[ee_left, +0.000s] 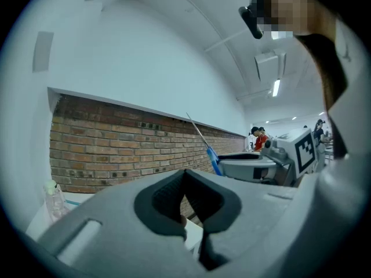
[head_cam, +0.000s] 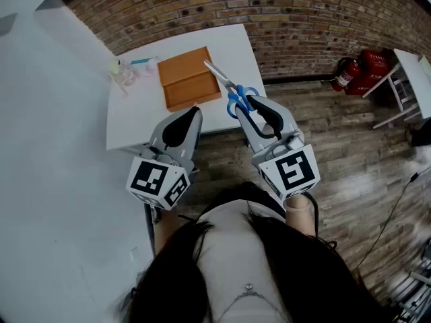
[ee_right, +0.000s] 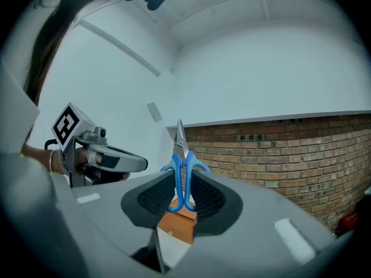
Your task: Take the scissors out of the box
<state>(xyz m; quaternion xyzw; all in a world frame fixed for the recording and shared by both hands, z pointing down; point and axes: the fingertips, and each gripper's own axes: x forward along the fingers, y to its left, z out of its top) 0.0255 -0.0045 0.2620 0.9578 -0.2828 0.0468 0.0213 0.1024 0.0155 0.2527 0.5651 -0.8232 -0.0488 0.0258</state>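
Note:
My right gripper (head_cam: 250, 105) is shut on the blue handles of the scissors (head_cam: 232, 91), held in the air above the table's near edge. The steel blades point up and away, over the near right corner of the open orange-brown box (head_cam: 188, 79). In the right gripper view the handles (ee_right: 182, 169) stand upright between the pads, with the box (ee_right: 179, 225) below them. My left gripper (head_cam: 192, 114) hovers beside it, just short of the box, its fingertips together on nothing. The left gripper view shows the scissors (ee_left: 207, 145) off to the right.
The box lies on a white table (head_cam: 135, 116) against a brick wall. A clear plastic item (head_cam: 123, 71) and a small blue thing (head_cam: 143, 61) lie at the table's far left. Red fire extinguishers (head_cam: 349, 74) and a white rack (head_cam: 404, 89) stand on the wooden floor at right.

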